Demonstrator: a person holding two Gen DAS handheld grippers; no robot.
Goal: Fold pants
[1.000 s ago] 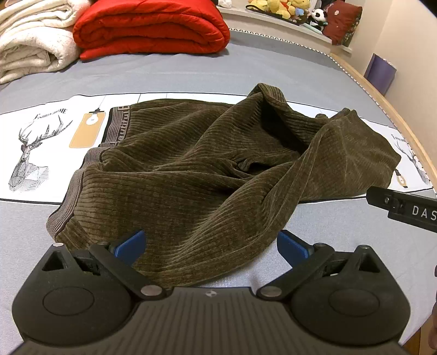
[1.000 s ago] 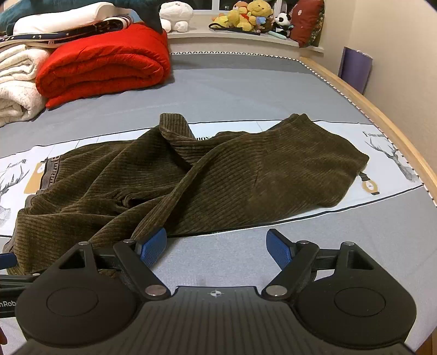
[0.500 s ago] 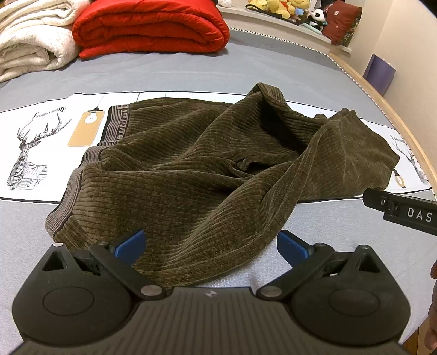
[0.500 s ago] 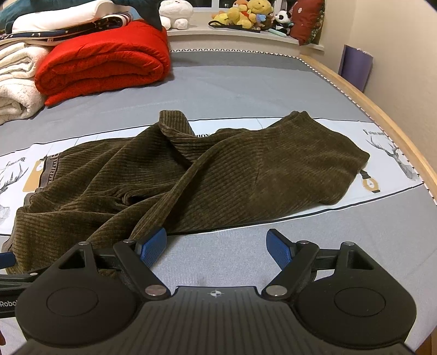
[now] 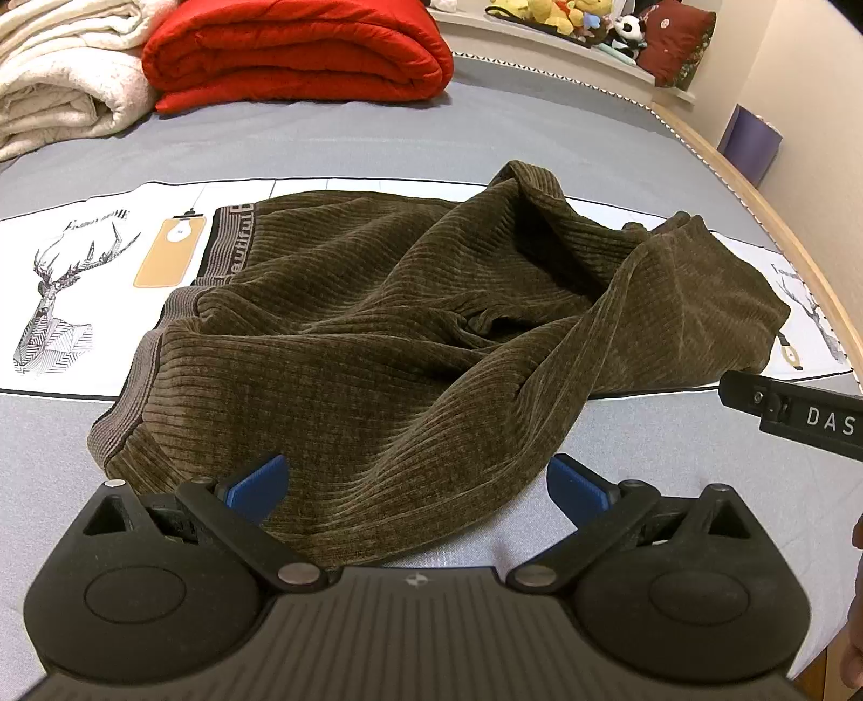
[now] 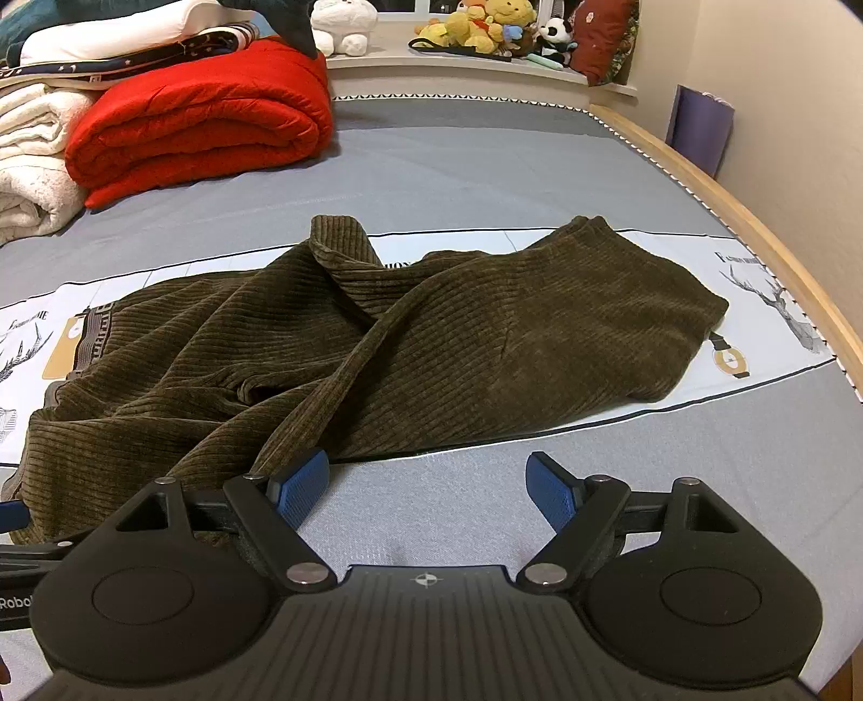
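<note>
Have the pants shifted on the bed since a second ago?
No. In the left wrist view the pants lie as before against the deer print and the waistband keeps its place; only the view drifted slightly.

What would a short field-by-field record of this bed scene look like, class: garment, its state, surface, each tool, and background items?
garment: olive-brown ribbed corduroy pants
state: crumpled, unfolded, legs crossing, grey lettered waistband at the left
surface: grey bed sheet with a white deer-print strip beneath the pants
left tool: open, blue pads apart over the near pants edge, not gripping
right tool: open, over bare sheet, nothing between its pads
background: folded red quilt, cream blankets, plush toys on the ledge
</note>
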